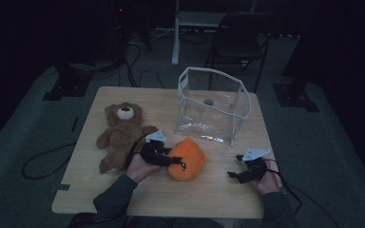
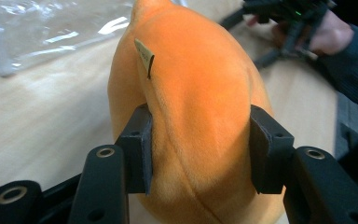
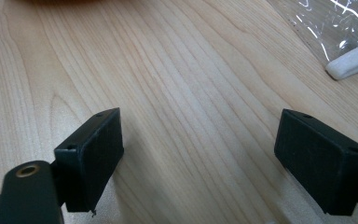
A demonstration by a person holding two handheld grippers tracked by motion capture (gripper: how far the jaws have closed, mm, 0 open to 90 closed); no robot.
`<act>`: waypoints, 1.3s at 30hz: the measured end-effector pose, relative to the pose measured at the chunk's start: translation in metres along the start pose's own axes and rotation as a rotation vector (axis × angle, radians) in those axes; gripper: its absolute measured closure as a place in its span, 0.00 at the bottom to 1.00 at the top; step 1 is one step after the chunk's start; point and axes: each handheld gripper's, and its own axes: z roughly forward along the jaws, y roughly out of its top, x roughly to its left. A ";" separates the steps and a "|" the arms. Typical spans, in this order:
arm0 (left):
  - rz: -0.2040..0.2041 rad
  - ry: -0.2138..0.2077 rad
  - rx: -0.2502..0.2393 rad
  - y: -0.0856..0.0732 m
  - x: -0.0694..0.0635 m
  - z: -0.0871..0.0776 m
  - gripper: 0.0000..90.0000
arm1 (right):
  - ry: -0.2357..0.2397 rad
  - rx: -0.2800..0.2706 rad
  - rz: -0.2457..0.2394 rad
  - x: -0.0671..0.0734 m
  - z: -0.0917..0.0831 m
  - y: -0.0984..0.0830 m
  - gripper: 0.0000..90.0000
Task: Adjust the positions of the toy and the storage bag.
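In the high view, the person's left forearm is coming up from the bottom edge and angling toward the centre of the pale wooden worktop (image 1: pixel 100 190), with the left hand (image 1: pixel 140 167) wrapped around the left gripper (image 1: pixel 171 160), which is pointing to the right and lying level against the rounded orange plush toy (image 1: pixel 187 159). That toy is sitting near the front middle of the worktop, just in front of the clear plastic zip bag with white edging (image 1: pixel 212 105) and beside the brown teddy bear (image 1: pixel 121 135), which is lying on its back to the left. The right hand (image 1: pixel 266 178) is resting near the worktop's right front edge, holding the right gripper (image 1: pixel 235 175) low and aimed leftward, well apart from the orange toy. In the left gripper view, the left gripper (image 2: pixel 198 149) is straddling the near end of the orange plush toy (image 2: pixel 196 93), its two black jaws pressing into the plush on both sides, so it is grasping the toy; a small tan tag (image 2: pixel 143 55) is sticking out of the seam, and the other hand (image 2: pixel 328 35) is showing farther off at the top right. In the right gripper view, the right gripper (image 3: pixel 205 154) is hovering over bare wood grain with its jaws spread wide and released, nothing between them, while a corner of the clear bag (image 3: pixel 340 28) is lying at the upper right.
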 end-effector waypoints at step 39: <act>0.085 0.311 -0.257 0.059 0.021 -0.034 0.47 | -0.001 0.000 -0.003 0.000 0.000 0.000 0.16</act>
